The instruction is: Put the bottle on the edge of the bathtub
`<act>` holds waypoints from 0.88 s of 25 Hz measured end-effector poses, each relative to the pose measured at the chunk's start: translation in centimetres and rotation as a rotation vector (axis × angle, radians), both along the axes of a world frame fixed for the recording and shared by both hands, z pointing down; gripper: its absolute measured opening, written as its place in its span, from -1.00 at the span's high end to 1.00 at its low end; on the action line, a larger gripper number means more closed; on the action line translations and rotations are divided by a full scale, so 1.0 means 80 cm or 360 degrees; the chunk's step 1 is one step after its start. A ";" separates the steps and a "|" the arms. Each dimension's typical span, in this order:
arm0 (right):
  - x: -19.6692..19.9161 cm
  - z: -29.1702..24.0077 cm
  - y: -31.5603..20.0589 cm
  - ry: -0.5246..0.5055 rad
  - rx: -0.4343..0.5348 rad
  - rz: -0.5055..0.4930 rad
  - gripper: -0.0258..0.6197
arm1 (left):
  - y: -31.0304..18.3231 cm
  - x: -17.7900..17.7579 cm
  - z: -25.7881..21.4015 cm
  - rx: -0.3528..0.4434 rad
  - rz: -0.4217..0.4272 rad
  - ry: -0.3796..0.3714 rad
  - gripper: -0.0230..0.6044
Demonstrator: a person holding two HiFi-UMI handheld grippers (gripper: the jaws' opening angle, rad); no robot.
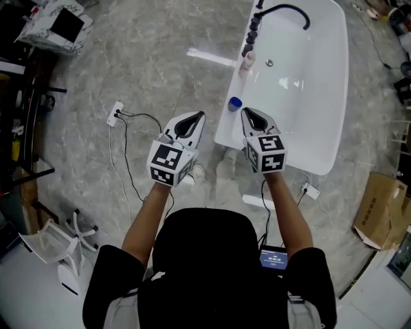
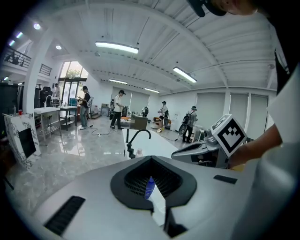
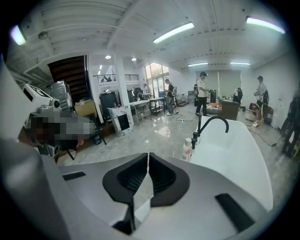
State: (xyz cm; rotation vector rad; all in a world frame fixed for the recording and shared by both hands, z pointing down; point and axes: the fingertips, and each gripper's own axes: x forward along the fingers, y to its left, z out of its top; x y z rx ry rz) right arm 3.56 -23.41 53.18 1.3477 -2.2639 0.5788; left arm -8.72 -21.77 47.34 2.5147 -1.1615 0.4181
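Note:
A blue-capped bottle (image 1: pixel 234 103) stands on the near left rim of the white bathtub (image 1: pixel 321 96). Further along that rim, a pale pink bottle (image 1: pixel 247 62) stands by the black faucet (image 1: pixel 282 11). My left gripper (image 1: pixel 200 116) hovers over the floor left of the tub, shut and holding nothing. My right gripper (image 1: pixel 246 113) hangs just right of the blue-capped bottle, over the tub's near end, shut and holding nothing. In the left gripper view a bit of blue shows through the slit of the left gripper (image 2: pixel 150 180). Beyond the right gripper (image 3: pixel 147 164) are the pink bottle (image 3: pixel 187 149) and the tub (image 3: pixel 234 154).
A power strip (image 1: pixel 115 114) with cables lies on the marble floor to the left. A white chair (image 1: pixel 54 247) is at the lower left, and a cardboard box (image 1: pixel 379 212) is at the right. Several people (image 2: pixel 117 108) stand far back in the hall.

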 end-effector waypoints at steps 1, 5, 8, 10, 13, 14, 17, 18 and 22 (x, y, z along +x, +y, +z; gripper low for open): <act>-0.003 -0.012 0.006 -0.0003 0.0033 0.0003 0.83 | 0.005 -0.003 -0.009 0.0018 0.0000 0.0010 0.89; -0.016 -0.058 0.030 0.0026 0.0167 -0.0003 0.84 | 0.024 -0.011 -0.039 0.0049 0.0012 0.0039 0.89; -0.025 -0.087 0.047 0.0019 0.0237 -0.0012 0.84 | 0.037 -0.014 -0.063 0.0111 0.0033 0.0052 0.89; -0.032 -0.105 0.058 -0.0005 0.0267 -0.0013 0.84 | 0.047 -0.015 -0.083 0.0139 0.0058 0.0071 0.89; -0.039 -0.131 0.075 -0.0043 0.0312 0.0000 0.84 | 0.066 -0.018 -0.107 0.0185 0.0116 0.0090 0.89; -0.042 -0.140 0.081 -0.0046 0.0335 0.0009 0.84 | 0.071 -0.022 -0.116 0.0205 0.0120 0.0097 0.89; -0.050 -0.171 0.094 -0.0047 0.0415 0.0038 0.84 | 0.084 -0.036 -0.145 0.0268 0.0123 0.0120 0.89; -0.053 -0.181 0.098 -0.0051 0.0439 0.0043 0.84 | 0.088 -0.040 -0.155 0.0291 0.0128 0.0124 0.89; -0.060 -0.222 0.113 -0.0067 0.0535 0.0045 0.84 | 0.104 -0.047 -0.192 0.0377 0.0145 0.0133 0.89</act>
